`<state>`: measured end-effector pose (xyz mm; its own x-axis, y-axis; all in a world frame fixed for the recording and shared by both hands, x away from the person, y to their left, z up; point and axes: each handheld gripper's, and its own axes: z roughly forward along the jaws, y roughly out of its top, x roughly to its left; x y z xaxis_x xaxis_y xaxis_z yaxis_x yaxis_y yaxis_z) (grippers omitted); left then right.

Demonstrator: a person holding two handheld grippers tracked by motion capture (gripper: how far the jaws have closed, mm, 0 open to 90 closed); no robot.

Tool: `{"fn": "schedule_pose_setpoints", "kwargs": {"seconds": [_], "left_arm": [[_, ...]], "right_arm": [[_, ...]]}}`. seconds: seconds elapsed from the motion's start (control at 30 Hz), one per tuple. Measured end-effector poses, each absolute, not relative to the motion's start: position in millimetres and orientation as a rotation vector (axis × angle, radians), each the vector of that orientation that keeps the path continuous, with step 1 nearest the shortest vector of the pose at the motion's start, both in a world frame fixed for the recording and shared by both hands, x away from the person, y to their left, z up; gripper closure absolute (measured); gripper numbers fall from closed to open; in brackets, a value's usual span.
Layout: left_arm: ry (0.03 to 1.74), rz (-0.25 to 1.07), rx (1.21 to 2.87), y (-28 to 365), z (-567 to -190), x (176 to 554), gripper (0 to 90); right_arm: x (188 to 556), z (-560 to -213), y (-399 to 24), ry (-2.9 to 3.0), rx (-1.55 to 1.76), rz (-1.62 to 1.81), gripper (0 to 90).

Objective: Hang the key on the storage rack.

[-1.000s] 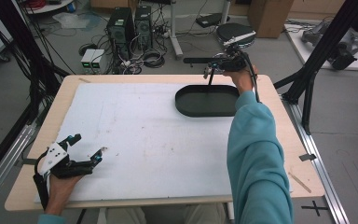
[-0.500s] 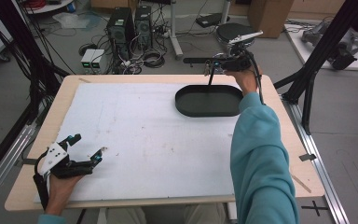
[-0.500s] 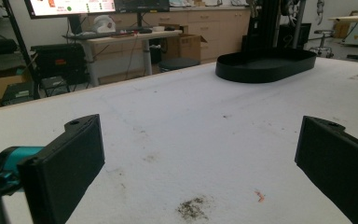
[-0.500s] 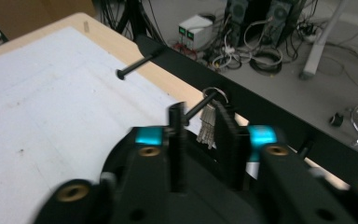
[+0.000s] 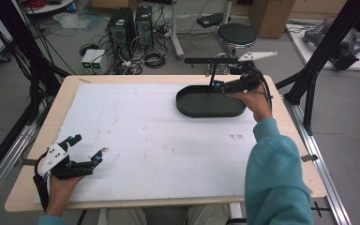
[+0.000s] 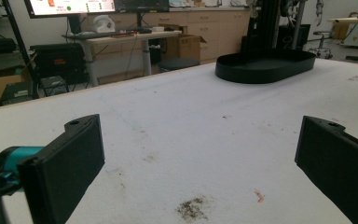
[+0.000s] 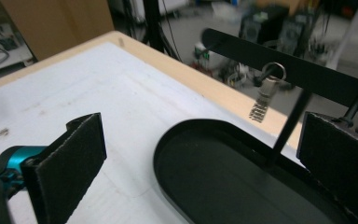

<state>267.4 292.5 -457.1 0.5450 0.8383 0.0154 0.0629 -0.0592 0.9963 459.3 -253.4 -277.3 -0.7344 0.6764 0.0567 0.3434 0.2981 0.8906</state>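
Note:
A black oval tray (image 5: 210, 104) lies at the far right of the white table top (image 5: 145, 136). A thin black stand rises from its back edge, and its horizontal bar (image 5: 211, 61) carries a small metal key-like piece (image 7: 264, 95) on a ring. My right gripper (image 5: 222, 84) hovers open over the tray's far right end, just in front of the bar. In the right gripper view the tray (image 7: 233, 182) and bar (image 7: 303, 70) lie between the spread jaws, which hold nothing. My left gripper (image 5: 90, 145) rests open at the near left of the table, also holding nothing. From there the tray (image 6: 265, 67) is far off.
The table top has dirt specks (image 6: 191, 207) near the left gripper. Black frame posts (image 5: 318, 61) stand off the table's right side. On the floor behind the table are computer towers (image 5: 131, 26), cables and a round stool (image 5: 236, 33).
My right gripper has shifted right and come down closer to the tray's far right end. The left gripper has stayed put.

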Motion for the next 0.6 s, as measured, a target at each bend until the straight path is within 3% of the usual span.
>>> {"fn": "schedule_pose_setpoints", "kwargs": {"seconds": [0.33,0.6], "left_arm": [[0.803,0.766,1.512,293,-457,267,1.7],[0.807,0.766,1.503,293,-457,267,1.7]], "right_arm": [[392,-329,-289,2.145,0.782,1.674,0.4],[360,-381,-310,2.068,0.779,1.724,0.4]]}}
